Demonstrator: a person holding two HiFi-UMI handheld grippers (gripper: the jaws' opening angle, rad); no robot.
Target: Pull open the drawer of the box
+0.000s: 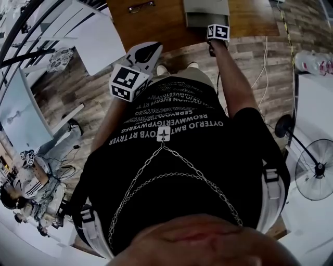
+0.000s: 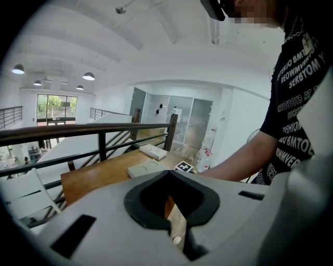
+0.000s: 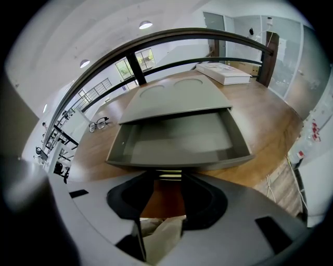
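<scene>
In the head view the right arm [image 1: 234,85] is stretched straight out toward 12 o'clock. Its bare forearm ends at the right gripper [image 1: 217,32], which tips steeply down at the front of the grey box [image 1: 205,8] on the wooden table [image 1: 156,23]. The left gripper [image 1: 151,51] sits close to the chest at about 11 o'clock from the black printed T-shirt [image 1: 177,156]. It is angled slightly downward and well apart from the box. Its tongs are closed tip to tip, with nothing between them.

In the right gripper view the tongs stand parted. The drawer pull [image 3: 167,174], tucked under the drawer's front edge, fills the gap from one tip to the other. Whether the pads squeeze it cannot be made out.

The box lies at 12 o'clock in that view, and its top carries two round recesses [image 3: 156,89]. Its drawer [image 3: 179,162] is drawn well out toward the gripper, with the grey floor showing bare from wall to wall. On the table a flat white box [image 3: 223,72] lies at 1 o'clock and a pair of eyeglasses [image 3: 99,123] at 10 o'clock.
</scene>
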